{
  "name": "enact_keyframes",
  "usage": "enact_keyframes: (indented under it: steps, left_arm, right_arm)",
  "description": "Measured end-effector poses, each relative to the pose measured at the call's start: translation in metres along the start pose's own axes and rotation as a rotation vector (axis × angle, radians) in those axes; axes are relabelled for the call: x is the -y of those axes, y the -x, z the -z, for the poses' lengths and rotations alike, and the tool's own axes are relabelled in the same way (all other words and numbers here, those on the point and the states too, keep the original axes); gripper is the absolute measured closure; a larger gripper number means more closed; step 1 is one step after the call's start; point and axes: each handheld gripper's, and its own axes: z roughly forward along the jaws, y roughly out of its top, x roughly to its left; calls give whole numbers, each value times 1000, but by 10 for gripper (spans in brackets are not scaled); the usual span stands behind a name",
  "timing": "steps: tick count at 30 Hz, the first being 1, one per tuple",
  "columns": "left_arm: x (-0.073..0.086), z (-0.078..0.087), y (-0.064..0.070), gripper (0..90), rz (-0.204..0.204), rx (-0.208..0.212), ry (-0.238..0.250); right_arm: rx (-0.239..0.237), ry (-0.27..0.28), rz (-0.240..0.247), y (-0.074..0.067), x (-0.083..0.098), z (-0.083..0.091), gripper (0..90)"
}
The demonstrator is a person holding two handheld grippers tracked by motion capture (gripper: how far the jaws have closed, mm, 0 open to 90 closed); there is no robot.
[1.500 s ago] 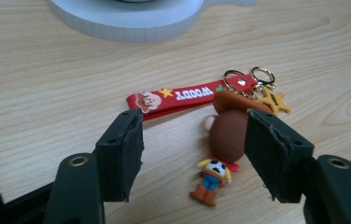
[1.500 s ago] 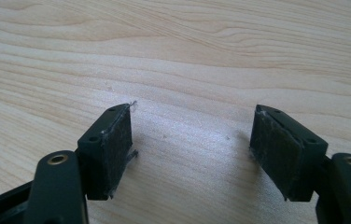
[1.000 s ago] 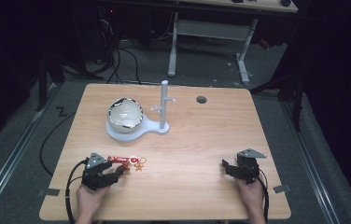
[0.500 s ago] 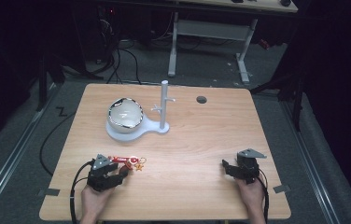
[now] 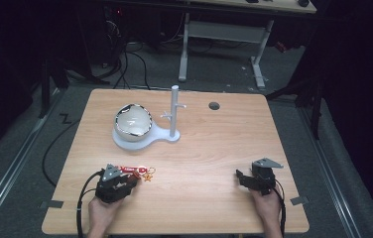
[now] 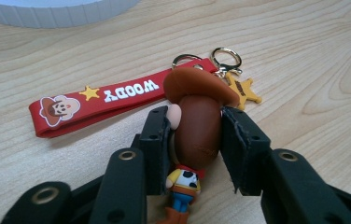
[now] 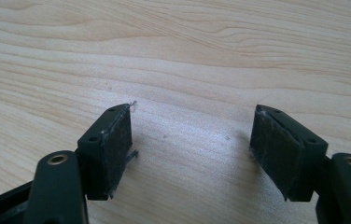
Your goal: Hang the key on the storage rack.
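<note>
One wooden table (image 5: 209,148) carries everything here. Toward its far left stands a white stand (image 5: 147,140) with a flat base, an upright post (image 5: 174,111) with short pegs, and a shiny bowl (image 5: 133,121) sitting on the base's round end. A small round hole (image 5: 214,105) lies in the tabletop to the right of the post.

Near the front edge, the left gripper (image 5: 125,182) rests low on the table in the person's left hand (image 5: 102,210). Its jaws have just been closing and now clamp the keychain figure (image 6: 196,128) by its head, one pad on each side, the brown hat poking out beyond the pads. The figure lies on the wood, near the stand's base. Its red strap (image 6: 103,100), printed WOODY, stretches away to the left on the table, and a gold star charm (image 6: 242,88) lies just beside the hat by the clasp ring (image 6: 226,58).

The right gripper (image 7: 192,140), well apart at the front right, sits over bare wood with its jaws spread wide, nothing between them.
</note>
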Motion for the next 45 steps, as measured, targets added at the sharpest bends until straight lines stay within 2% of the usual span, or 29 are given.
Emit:
enact_keyframes:
  steps: [3, 8, 12, 23, 25, 30, 36, 43, 45]
  left_arm:
    - [0, 0, -1, 647, 4, 10, -2]
    - [0, 1, 0, 655, 14, 2, 2]
    - [-3, 8, 0, 656, 20, 15, 39]
    - [-20, 22, 4, 657, 8, 33, 94]
    - [-27, 25, 5, 657, -11, 36, 97]
    - [-37, 28, 6, 659, -12, 47, 113]
    - [-56, 37, 8, 660, -28, 58, 147]
    - [-69, 48, 8, 660, -31, 59, 177]
    - [-76, 53, 8, 660, -25, 72, 200]
  right_arm:
    - [0, 0, 0, 0, 0, 0, 299]
    - [0, 0, 0, 0, 0, 0, 299]
    - [0, 0, -1, 0, 0, 0, 299]
    - [0, 0, -1, 0, 0, 0, 299]
    - [-1, 0, -1, 0, 0, 0, 299]
    - [-1, 0, -1, 0, 0, 0, 299]
    - [-2, 1, 0, 0, 0, 0, 299]
    - [-2, 0, -2, 0, 0, 0, 299]
    - [-2, 1, 0, 0, 0, 0, 299]
